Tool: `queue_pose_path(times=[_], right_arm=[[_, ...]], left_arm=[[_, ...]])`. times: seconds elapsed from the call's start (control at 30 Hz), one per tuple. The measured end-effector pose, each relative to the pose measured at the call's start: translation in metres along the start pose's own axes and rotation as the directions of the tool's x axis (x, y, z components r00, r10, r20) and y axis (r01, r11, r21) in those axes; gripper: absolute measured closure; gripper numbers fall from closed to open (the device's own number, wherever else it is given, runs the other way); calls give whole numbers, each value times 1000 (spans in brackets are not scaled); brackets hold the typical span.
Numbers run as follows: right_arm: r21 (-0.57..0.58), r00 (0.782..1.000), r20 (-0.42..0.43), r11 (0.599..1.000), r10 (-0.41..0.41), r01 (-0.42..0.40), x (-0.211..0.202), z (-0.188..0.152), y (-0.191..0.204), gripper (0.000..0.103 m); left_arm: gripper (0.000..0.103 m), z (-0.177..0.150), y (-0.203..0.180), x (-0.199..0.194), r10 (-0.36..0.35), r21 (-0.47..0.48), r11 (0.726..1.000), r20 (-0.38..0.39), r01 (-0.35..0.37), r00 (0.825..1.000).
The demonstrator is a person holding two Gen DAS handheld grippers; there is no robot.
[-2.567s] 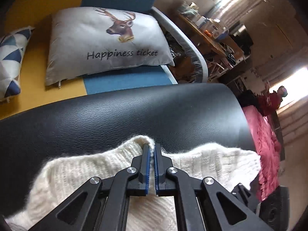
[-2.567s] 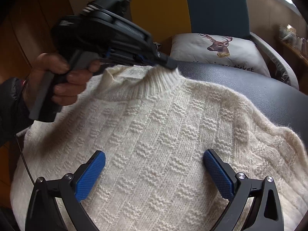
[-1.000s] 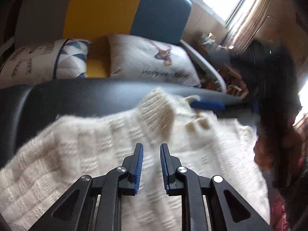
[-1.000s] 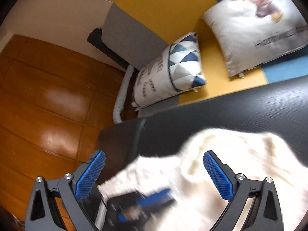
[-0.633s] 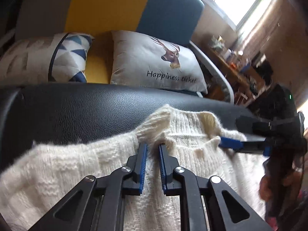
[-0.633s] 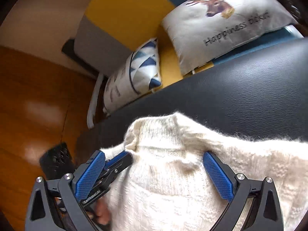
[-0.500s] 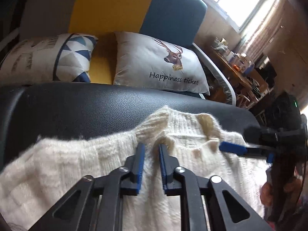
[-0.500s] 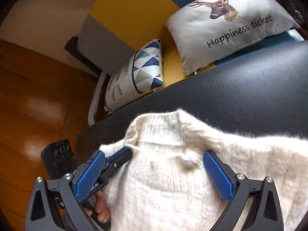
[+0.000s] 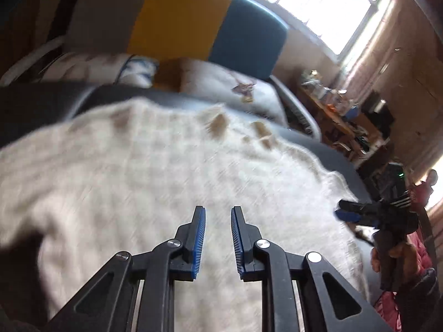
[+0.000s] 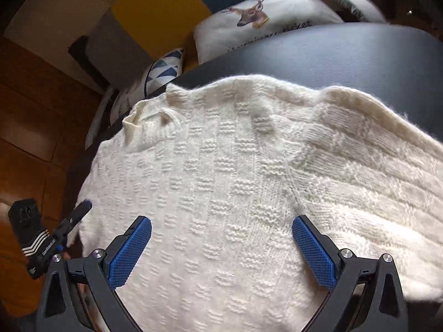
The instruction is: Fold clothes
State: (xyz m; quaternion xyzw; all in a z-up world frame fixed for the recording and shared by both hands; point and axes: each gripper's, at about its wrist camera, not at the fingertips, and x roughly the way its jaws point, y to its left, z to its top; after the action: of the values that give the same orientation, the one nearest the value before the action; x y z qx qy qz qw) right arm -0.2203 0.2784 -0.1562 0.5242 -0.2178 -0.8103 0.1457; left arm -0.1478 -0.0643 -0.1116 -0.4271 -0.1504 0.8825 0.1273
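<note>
Right wrist: sweater (image 10: 235, 171) on black cushion (image 10: 346, 55)

A cream sweater (image 10: 235, 182) of chunky, fuzzy knit with raised basket-weave blocks lies on a black, faintly grained leather-look cushion (image 10: 346, 55) with a soft sheen. At 6 o'clock, the right gripper (image 10: 221, 249) pairs matt black plastic with blue cross-hatched pads (image 10: 314, 251).
</note>
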Motion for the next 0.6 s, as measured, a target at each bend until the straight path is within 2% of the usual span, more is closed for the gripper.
queue_pose_path(times=[0.13, 0.23, 0.33, 0.47, 0.6], right_arm=[[-15, 998, 45, 999, -33, 34, 1, -7, 2, 0], [-2, 997, 66, 999, -38, 38, -9, -11, 5, 0], [35, 987, 156, 999, -42, 37, -51, -30, -10, 0], [248, 954, 284, 968, -95, 23, -140, -77, -84, 0], [486, 906, 384, 874, -178, -34, -216, -136, -172, 0]], left_arm=[[93, -7, 5, 1, 52, 17, 999, -19, -52, 998], [93, -12, 8, 1, 91, 31, 995, -32, -90, 995], [87, -18, 11, 2, 131, 45, 991, -45, -129, 990], [86, -16, -15, -4, 65, 66, 996, -56, -61, 996], [86, -10, -65, 6, 10, 159, 987, -63, 0, 998]])
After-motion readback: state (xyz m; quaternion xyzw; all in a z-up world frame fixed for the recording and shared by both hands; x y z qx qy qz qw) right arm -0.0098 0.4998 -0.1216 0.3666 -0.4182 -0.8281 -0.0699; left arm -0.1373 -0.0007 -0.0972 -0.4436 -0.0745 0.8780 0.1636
